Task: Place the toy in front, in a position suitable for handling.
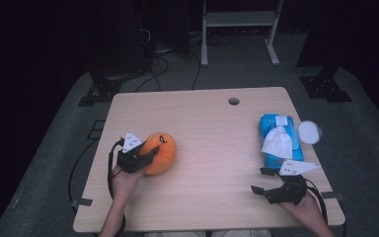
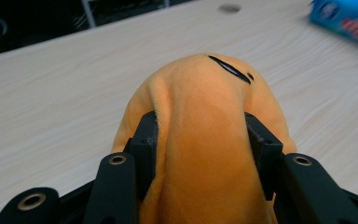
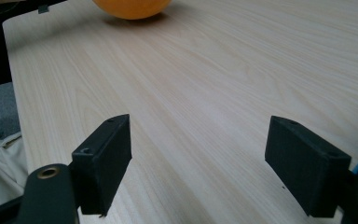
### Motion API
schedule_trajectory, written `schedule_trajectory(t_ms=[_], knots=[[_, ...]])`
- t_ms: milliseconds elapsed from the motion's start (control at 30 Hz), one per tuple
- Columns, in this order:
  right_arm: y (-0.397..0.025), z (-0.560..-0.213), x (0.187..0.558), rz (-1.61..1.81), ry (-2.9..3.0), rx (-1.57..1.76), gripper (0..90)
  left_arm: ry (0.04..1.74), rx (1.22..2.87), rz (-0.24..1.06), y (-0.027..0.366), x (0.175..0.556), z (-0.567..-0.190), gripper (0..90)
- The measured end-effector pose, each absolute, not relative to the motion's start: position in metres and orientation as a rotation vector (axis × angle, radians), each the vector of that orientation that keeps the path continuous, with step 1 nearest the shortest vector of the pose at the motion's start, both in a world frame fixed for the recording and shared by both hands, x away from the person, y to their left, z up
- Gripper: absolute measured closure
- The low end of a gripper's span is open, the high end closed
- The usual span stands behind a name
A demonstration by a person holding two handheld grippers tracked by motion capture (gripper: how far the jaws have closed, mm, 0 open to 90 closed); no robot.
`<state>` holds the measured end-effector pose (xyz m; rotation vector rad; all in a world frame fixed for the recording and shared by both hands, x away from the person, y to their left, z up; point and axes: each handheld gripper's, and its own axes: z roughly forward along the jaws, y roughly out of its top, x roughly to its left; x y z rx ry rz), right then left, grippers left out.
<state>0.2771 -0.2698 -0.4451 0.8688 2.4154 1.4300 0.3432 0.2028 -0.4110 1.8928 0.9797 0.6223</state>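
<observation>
An orange plush toy (image 1: 160,153) with a dark stitched mark rests on the left part of the wooden table (image 1: 212,143). My left gripper (image 1: 145,153) is shut on it, the two black jaws pressing into the soft fabric of the plush toy (image 2: 205,149) from both sides. My right gripper (image 1: 262,180) rests low near the table's front right, open, jaws wide apart with bare wood between them. In the right gripper view the gripper (image 3: 198,163) looks across the table toward the plush toy (image 3: 130,8) at the far edge.
A blue pack of wet wipes (image 1: 279,140) with a white wipe pulled up lies at the right, a round white lid (image 1: 309,132) beside it. A cable hole (image 1: 234,101) sits near the table's far edge. Dark stands and cables occupy the floor behind.
</observation>
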Motion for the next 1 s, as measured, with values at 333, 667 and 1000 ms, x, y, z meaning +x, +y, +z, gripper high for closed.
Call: schedule_trajectory(t_ms=[333,667,1000], knots=[[-0.278,-0.441,0.277,1.46,2.382,0.885,22.4,0.78,1.876,0.469,0.156,0.334,-0.387,55.4],[-0.281,-0.438,0.275,1.484,2.361,0.868,23.1,0.694,1.906,0.396,0.127,0.329,-0.389,54.5],[-0.279,-0.436,0.274,1.478,2.361,0.855,23.1,0.638,1.963,0.353,0.102,0.326,-0.396,53.7]])
